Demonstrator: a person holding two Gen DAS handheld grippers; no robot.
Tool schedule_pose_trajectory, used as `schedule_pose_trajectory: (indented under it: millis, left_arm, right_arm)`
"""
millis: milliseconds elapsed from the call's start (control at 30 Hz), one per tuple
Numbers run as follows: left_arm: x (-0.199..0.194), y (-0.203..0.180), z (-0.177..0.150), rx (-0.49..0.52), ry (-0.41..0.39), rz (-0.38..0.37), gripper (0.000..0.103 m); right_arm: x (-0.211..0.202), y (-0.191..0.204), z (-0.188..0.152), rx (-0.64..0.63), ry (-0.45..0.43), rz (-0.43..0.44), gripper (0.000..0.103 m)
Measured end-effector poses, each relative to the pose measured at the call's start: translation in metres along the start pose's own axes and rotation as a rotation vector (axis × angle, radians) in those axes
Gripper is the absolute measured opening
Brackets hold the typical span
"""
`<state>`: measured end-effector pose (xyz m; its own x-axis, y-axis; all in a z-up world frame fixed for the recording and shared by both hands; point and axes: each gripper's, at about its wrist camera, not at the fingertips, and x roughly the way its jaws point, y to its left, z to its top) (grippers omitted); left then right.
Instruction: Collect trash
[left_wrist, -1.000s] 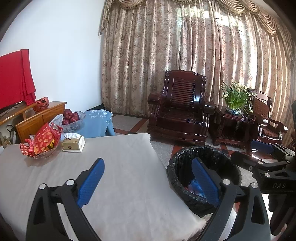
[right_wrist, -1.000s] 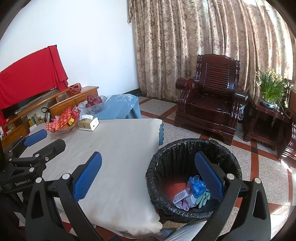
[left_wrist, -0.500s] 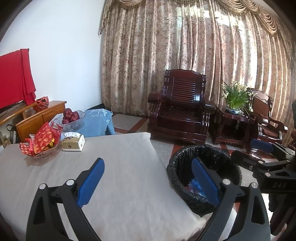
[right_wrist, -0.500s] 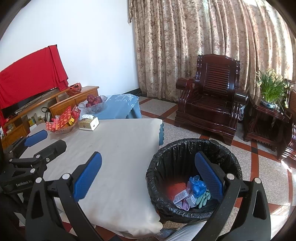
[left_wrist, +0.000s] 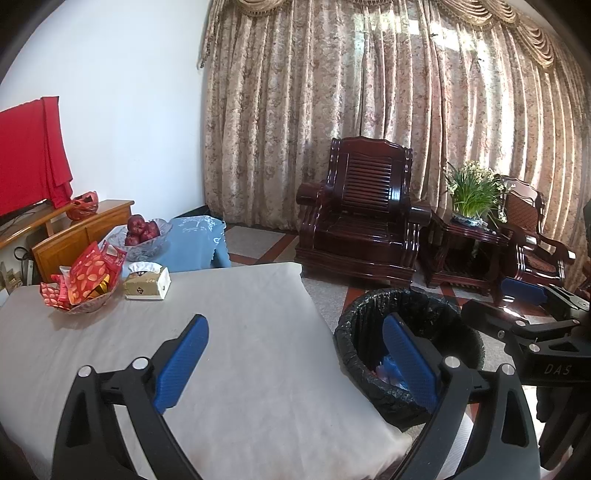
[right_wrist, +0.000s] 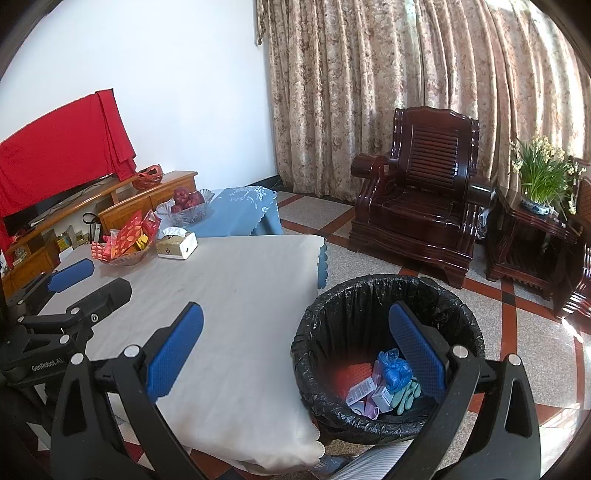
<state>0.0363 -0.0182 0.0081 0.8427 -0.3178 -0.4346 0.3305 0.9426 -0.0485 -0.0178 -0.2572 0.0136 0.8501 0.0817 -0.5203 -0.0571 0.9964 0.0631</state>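
A black-lined trash bin (right_wrist: 373, 295) stands on the floor right of the table; it also shows in the left wrist view (left_wrist: 424, 299). Inside lie a blue bag (right_wrist: 393, 371), small white boxes (right_wrist: 364, 393) and green gloves (right_wrist: 408, 393). My left gripper (left_wrist: 295, 360) is open and empty above the table's near right part. My right gripper (right_wrist: 295, 350) is open and empty, spanning the table edge and the bin. Each gripper shows in the other's view: the right one (left_wrist: 535, 314), the left one (right_wrist: 70, 291).
The table (right_wrist: 240, 288) has a white cloth, with a snack bowl (right_wrist: 125, 243) and a tissue box (right_wrist: 177, 245) at its far left. A fruit bowl (right_wrist: 186, 206) sits on a blue-covered stand. A dark wooden armchair (right_wrist: 424, 206) and a plant table (right_wrist: 535, 229) stand behind.
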Motion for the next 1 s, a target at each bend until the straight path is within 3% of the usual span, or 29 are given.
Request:
schedule_pose_trajectory:
  millis: [1000]
  left_arm:
    - [0.003, 0.01, -0.006, 0.001, 0.005, 0.001, 0.093]
  right_arm:
    - [0.007, 0.005, -0.002, -0.004, 0.003, 0.003, 0.098]
